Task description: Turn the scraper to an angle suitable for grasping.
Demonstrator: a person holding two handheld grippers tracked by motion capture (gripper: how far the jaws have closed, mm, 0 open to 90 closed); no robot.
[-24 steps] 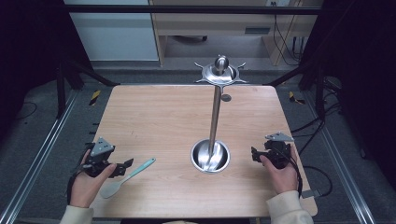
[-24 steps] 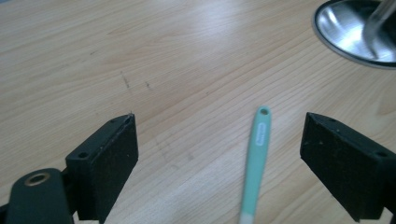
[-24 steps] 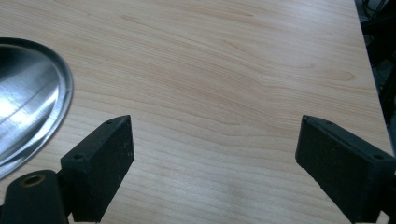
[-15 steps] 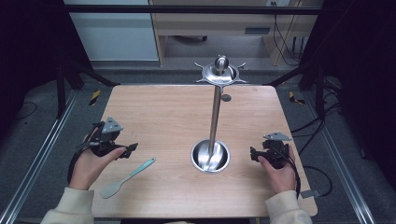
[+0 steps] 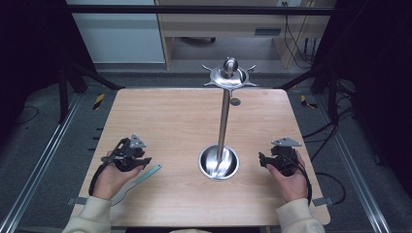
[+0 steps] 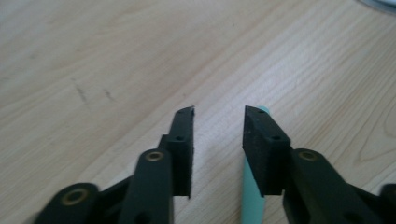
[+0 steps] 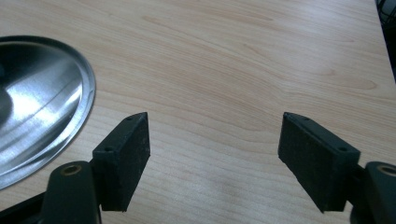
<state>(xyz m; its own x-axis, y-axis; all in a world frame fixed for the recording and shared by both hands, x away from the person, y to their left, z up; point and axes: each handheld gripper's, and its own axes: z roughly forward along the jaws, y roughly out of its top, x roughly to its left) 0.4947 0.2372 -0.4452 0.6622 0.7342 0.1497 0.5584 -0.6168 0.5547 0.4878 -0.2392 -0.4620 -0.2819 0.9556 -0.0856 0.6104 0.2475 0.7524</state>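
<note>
Wooden table (image 5: 170,116), steel stand (image 5: 223,121), left tongs (image 6: 218,122) over spoon (image 6: 252,196)

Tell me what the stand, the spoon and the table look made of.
The stand: polished metal, probably steel; its base mirrors light. The spoon: pale green with a matte look, likely plastic, though that's uncertain. The table: light wood or wood-look laminate, with visible grain.

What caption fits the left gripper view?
Left gripper, jaws slightly apart, above the wooden table; a pale green utensil handle lies under one jaw.
</note>
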